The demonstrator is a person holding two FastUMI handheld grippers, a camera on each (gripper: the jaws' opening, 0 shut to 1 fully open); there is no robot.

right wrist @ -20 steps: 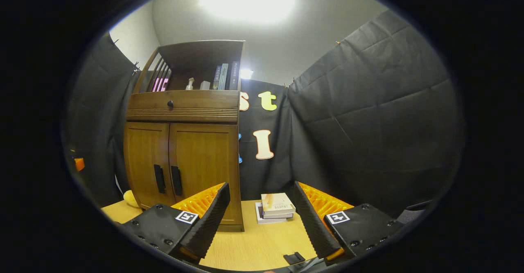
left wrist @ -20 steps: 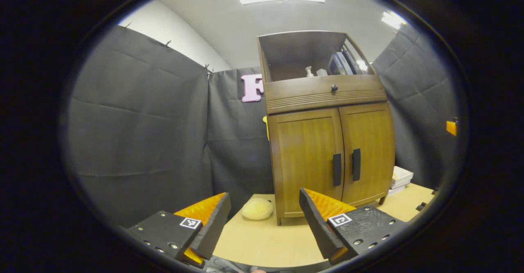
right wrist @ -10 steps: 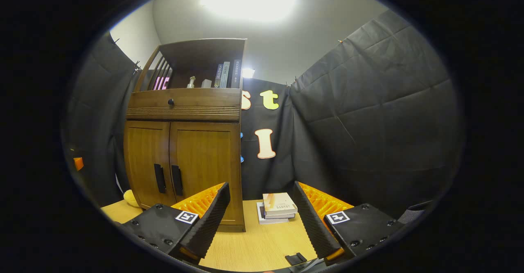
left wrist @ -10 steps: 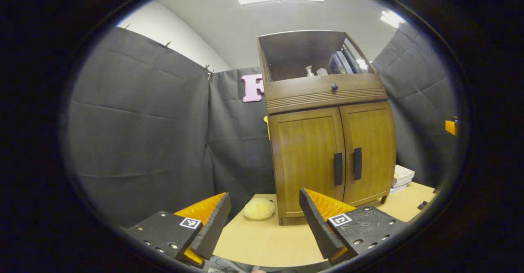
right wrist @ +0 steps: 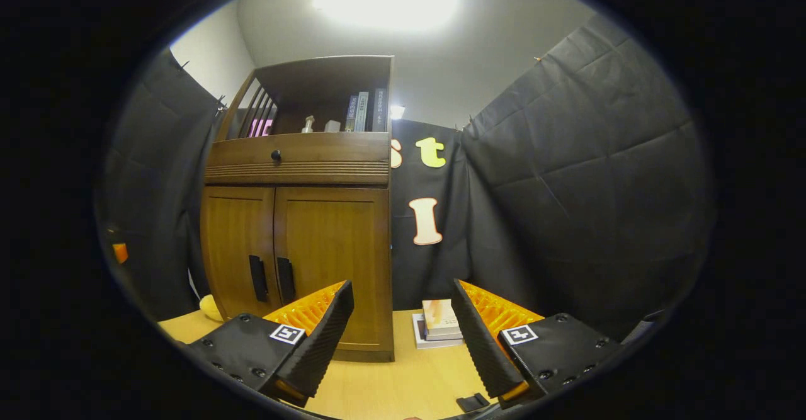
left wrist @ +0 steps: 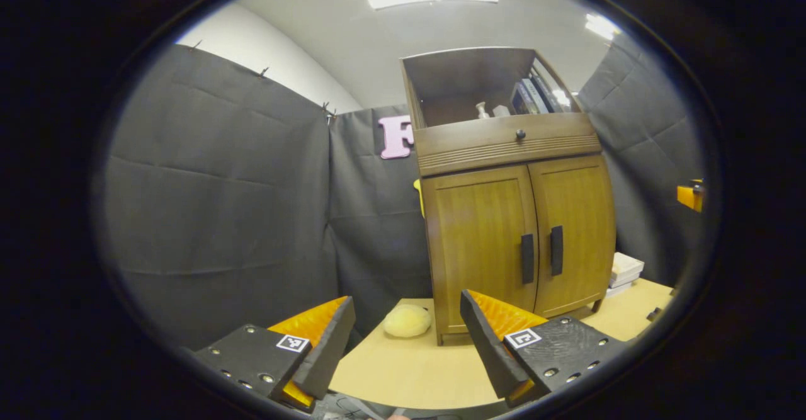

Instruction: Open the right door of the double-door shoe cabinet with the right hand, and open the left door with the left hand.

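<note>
Doors on the brown wooden double-door shoe cabinet are both flush shut, so nothing of the task is done yet. It stands upright on the pale wooden tabletop, with its two dark vertical handles side by side at the middle seam. The left gripper hangs well short of the cabinet, jaws apart and holding nothing. The right gripper is likewise wide apart and empty, aimed to the cabinet's right, toward a small stack of books on the table. A round yellow sponge-like lump lies just beside the cabinet's left foot. Both pulls remain: right door first, I'd judge, then left.
</note>
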